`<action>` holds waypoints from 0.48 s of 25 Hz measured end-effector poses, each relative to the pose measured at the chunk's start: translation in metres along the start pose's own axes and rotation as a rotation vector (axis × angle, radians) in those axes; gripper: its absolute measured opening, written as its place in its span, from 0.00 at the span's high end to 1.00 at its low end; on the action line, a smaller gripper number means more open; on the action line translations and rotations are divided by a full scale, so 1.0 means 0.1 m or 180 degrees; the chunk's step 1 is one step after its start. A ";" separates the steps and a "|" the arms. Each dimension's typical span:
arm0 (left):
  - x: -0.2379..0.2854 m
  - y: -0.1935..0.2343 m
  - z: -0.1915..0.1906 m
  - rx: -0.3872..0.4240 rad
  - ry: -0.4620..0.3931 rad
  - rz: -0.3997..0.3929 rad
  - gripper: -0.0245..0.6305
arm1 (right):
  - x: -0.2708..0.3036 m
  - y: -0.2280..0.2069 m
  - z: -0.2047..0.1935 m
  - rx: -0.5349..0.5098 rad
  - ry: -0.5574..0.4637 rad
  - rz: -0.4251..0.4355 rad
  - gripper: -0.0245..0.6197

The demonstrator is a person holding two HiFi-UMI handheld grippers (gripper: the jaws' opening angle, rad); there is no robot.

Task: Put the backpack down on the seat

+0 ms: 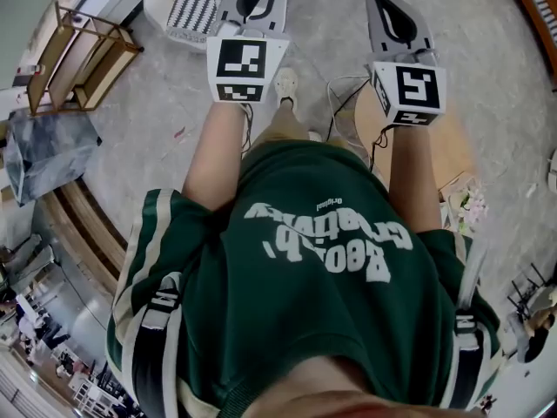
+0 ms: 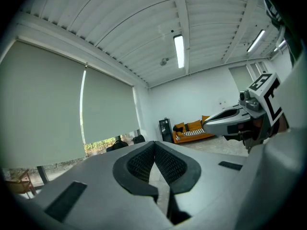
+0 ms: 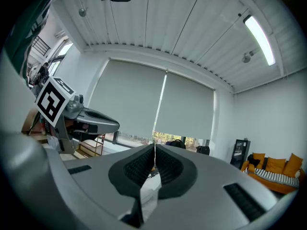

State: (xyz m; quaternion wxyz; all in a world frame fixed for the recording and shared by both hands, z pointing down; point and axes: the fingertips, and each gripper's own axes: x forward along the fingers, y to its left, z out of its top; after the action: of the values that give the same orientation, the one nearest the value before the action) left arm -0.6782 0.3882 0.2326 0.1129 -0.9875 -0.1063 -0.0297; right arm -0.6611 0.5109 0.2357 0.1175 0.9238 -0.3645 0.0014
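Grey floor (image 1: 130,172) underfoot. Left gripper (image 2: 154,145) is held level, jaws shut on nothing; right gripper (image 3: 154,147) same. Backpack itself isn't seen, prob worn on the back, w/ straps (image 1: 157,347) showing at the shoulders. Soft, floppy; best gripped by a strap.

grey floor (image 1: 157,138): wooden rack (image 1: 83,55), round wooden table (image 1: 452,151)

White lettering (image 1: 326,238) on green shirt (image 1: 261,320) (upside-down, illegible)
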 end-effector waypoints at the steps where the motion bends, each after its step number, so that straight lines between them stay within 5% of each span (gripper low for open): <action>1: 0.12 0.06 -0.02 0.0002 -0.0001 -0.0012 0.93 | 0.10 -0.06 -0.03 -0.0007 0.0005 -0.0001 0.91; 12: 1.73 1.18 -0.09 0.0024 -0.0013 -0.0188 0.93 | 1.88 -0.70 0.02 -0.0036 0.0092 -0.0117 0.91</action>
State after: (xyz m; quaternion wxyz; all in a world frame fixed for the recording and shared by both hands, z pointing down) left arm -0.4845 0.3089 0.2299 0.1156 -0.9835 -0.1357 -0.0306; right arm -0.4760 0.4337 0.2354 0.1280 0.9295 -0.3457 0.0105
